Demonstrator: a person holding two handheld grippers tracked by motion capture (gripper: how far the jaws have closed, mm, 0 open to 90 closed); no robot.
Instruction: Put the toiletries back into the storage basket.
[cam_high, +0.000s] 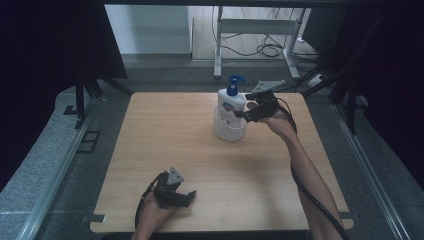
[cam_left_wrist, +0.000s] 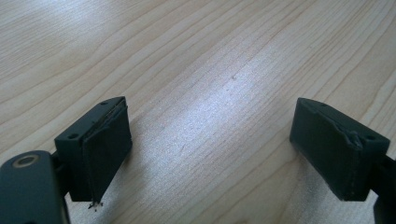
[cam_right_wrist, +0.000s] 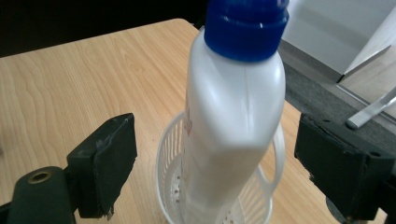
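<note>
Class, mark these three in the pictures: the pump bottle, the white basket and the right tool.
pump bottle (cam_right_wrist: 233, 116), right gripper view, white body.
white basket (cam_right_wrist: 169, 140), right gripper view, slotted rim.
right tool (cam_high: 250, 111), high view, between its fingertips.

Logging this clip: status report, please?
Right gripper open, jaws either side of the bottle, pads clear. Bottle stands in the white basket. Left gripper open, idle over the table.

You see a wooden table (cam_high: 175, 145) on grey carpet floor (cam_high: 40, 165); behind it a white desk frame (cam_high: 255, 27) and loose cables (cam_high: 270, 49).
</note>
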